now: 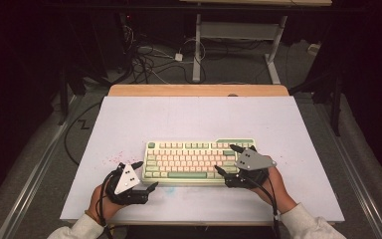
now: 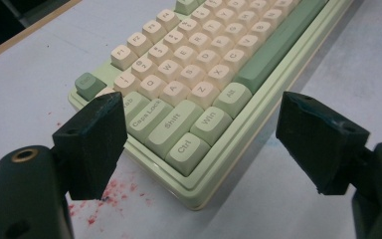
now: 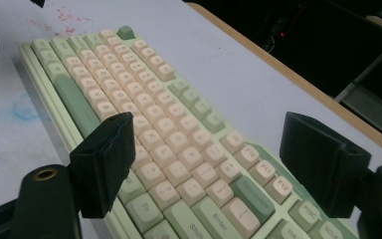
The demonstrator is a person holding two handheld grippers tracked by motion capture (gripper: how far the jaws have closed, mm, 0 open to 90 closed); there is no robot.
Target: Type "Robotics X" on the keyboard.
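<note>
On the white table [image 1: 194,114] a pale green keyboard [image 1: 199,162] lies flat near the front edge, a little right of the middle. Its long side runs left to right across the table, parallel to the front edge, with the space bar row nearest the person and the function row on the far side.

At the left, the left gripper [image 1: 146,175] sits just off the keyboard's near left corner, pointing right toward it. Its fingers [image 2: 92,144] stand wide apart with nothing between them; in the left gripper view the corner with the Ctrl and Shift keys lies ahead in the gap, untouched. Red specks [image 2: 112,191] mark the table beside that corner.

At the right, the right gripper [image 1: 227,159] hangs over the keyboard's right end, pointing left along it. Its fingers [image 3: 107,162] are also spread wide and hold nothing; the Enter and function keys lie below them.
</note>
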